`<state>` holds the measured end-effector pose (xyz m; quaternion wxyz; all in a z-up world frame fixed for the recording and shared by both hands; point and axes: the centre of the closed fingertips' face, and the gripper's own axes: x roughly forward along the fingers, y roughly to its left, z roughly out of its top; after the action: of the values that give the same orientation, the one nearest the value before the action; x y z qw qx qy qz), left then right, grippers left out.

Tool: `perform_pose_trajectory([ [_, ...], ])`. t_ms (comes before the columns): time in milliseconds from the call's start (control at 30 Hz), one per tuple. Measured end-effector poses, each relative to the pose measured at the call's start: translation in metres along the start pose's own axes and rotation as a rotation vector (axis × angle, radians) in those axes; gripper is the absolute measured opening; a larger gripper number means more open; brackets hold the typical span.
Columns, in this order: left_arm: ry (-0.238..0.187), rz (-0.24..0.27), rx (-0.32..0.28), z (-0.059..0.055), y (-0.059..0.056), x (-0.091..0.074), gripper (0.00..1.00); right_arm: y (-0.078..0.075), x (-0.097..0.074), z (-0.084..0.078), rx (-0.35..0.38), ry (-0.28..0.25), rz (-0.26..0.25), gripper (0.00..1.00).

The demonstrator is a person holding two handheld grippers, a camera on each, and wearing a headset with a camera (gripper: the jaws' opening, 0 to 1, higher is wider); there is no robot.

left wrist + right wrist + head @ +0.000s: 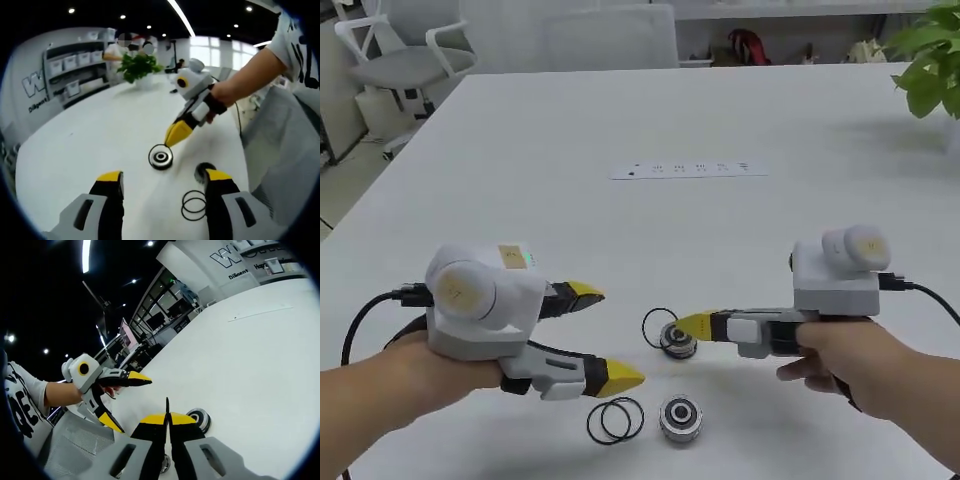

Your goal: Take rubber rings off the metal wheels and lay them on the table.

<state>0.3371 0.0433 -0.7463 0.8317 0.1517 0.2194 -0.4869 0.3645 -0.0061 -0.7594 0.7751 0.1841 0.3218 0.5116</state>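
Note:
Two metal wheels lie near the table's front edge. My right gripper (692,325) is shut on a thin black rubber ring (654,322) that loops beside the nearer wheel (678,341). In the right gripper view the ring (167,406) stands edge-on between the closed yellow tips of the right gripper (168,419), with a wheel (199,419) just past them. My left gripper (605,335) is open and holds nothing, left of that wheel. A second wheel (680,417) sits closer to me, and two loose rings (615,420) lie beside it. The left gripper view shows both rings (194,205) by its own jaw and the right gripper (176,135) touching the wheel (161,157).
A white paper strip (688,170) with small marks lies mid-table. A green plant (930,60) stands at the far right corner, and office chairs (400,60) stand beyond the far left edge. A cable trails from each gripper toward me.

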Motion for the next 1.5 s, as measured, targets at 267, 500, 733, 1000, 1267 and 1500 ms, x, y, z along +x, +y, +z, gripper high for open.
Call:
perform_pose_trajectory([
  [267, -0.004, 0.025, -0.011, -0.006, 0.002, -0.014, 0.7, 0.01, 0.006, -0.003, -0.005, 0.019, 0.025, 0.0],
  [500, 0.004, 0.041, -0.008, -0.013, 0.004, -0.026, 0.73, 0.017, 0.015, -0.008, -0.008, 0.039, 0.045, 0.0],
  [733, 0.003, 0.058, -0.019, -0.016, 0.006, -0.035, 0.75, 0.024, 0.025, -0.017, -0.01, 0.07, 0.063, 0.0],
  [1000, 0.003, 0.067, -0.029, -0.019, 0.008, -0.038, 0.76, 0.03, 0.035, -0.028, -0.017, 0.112, 0.082, 0.0],
  [1267, 0.013, 0.069, -0.032, -0.023, 0.008, -0.042, 0.76, 0.031, 0.044, -0.043, -0.033, 0.161, 0.081, 0.0],
  [1500, 0.023, 0.068, -0.036, -0.027, 0.007, -0.043, 0.76, 0.024, 0.043, -0.049, -0.051, 0.183, 0.049, 0.0],
])
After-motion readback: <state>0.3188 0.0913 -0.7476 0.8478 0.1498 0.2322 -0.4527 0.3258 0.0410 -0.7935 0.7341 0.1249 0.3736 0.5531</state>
